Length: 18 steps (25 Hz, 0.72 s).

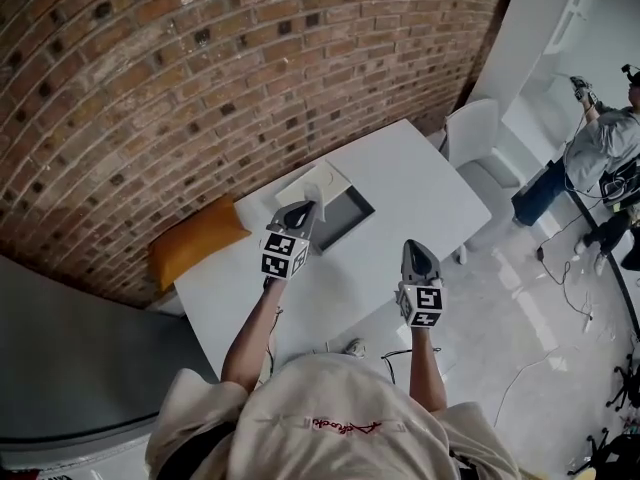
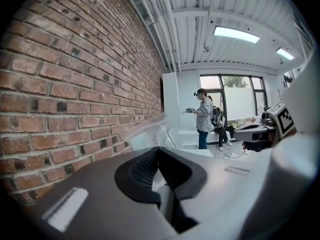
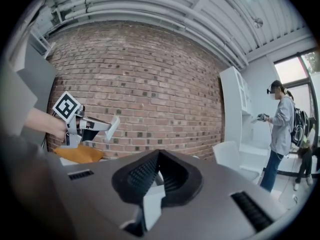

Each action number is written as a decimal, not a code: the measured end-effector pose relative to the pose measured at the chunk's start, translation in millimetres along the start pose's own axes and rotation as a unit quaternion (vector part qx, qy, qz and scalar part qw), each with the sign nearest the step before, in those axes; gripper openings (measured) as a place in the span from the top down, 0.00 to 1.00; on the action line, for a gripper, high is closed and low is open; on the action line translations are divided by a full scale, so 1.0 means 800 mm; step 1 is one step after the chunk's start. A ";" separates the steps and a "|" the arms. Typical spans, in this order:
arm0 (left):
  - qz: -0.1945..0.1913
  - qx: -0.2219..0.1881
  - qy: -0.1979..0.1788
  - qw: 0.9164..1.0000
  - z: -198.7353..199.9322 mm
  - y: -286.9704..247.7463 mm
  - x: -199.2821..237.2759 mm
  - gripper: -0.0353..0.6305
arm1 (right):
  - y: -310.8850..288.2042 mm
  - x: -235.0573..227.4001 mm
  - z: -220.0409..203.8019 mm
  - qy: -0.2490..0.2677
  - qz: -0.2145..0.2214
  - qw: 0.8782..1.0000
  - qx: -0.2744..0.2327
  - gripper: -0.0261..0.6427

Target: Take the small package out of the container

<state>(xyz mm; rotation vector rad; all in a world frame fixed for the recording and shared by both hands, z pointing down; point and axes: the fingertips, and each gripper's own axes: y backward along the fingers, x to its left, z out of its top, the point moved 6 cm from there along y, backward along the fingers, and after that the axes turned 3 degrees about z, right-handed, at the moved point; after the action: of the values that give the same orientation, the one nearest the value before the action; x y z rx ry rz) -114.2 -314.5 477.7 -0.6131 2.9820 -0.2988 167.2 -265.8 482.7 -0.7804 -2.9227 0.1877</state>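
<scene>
We see a big brick wall (image 1: 200, 68) and, in front of it, a white counter (image 1: 420, 188). On the counter sits the dark container (image 1: 350, 213), low and flat like a tray. It looks empty to us, but we cannot see every corner. The small package (image 1: 316, 182) is not inside. It hangs in the air just by the container's far edge, pinched at one end by our left tongs (image 1: 303, 208), which are clenched tight on it. It looks like a thin, see-through bag, so we think it is very light, soft and floppy, and a bit slippery too. We think it is best to hold it by a flat edge, with a good bit of it tucked between the pads so it cannot slide out. Our right tongs (image 1: 416, 247) are near, also up in the air, clenched with nothing in them.
</scene>
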 end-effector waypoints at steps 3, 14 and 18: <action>0.002 -0.012 -0.003 1.000 0.015 0.003 0.003 0.93 | -0.001 -0.002 0.015 0.008 -0.001 1.000 -0.013 0.94; -0.003 -0.023 -0.008 1.000 0.026 0.003 -0.006 0.93 | 0.000 -0.010 0.040 0.020 -0.009 0.999 -0.031 0.94; -0.006 -0.019 -0.010 1.000 0.022 0.001 -0.008 0.93 | -0.002 -0.014 0.038 0.020 -0.012 0.999 -0.027 0.94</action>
<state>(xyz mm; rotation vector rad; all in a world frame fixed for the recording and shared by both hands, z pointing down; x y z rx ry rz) -106.3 -314.5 460.3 -0.6340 2.9726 -0.2346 171.6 -275.4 452.2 -0.7463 -2.9089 0.0897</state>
